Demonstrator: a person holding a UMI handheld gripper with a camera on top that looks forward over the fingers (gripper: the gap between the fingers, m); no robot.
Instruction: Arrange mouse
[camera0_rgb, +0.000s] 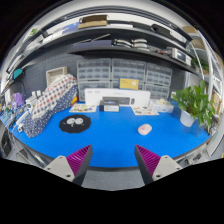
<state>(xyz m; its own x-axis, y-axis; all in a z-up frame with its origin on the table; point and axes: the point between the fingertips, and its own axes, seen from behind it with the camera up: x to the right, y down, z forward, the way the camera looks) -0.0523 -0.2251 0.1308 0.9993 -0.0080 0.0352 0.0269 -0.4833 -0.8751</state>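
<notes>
On the blue counter (110, 140) a pale mouse (145, 129) is seen well beyond the open, empty tongs (113, 160), seemingly held back for an approach.

mouse (145, 129) | pale, beige | lying flat on blue table (115, 140); beyond tool fingers

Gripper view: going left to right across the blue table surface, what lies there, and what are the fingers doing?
Patterned cloth → round black pad → mouse → potted plant, all on the blue table. The gripper is open, holding nothing; the mouse lies well beyond its fingers.
</notes>
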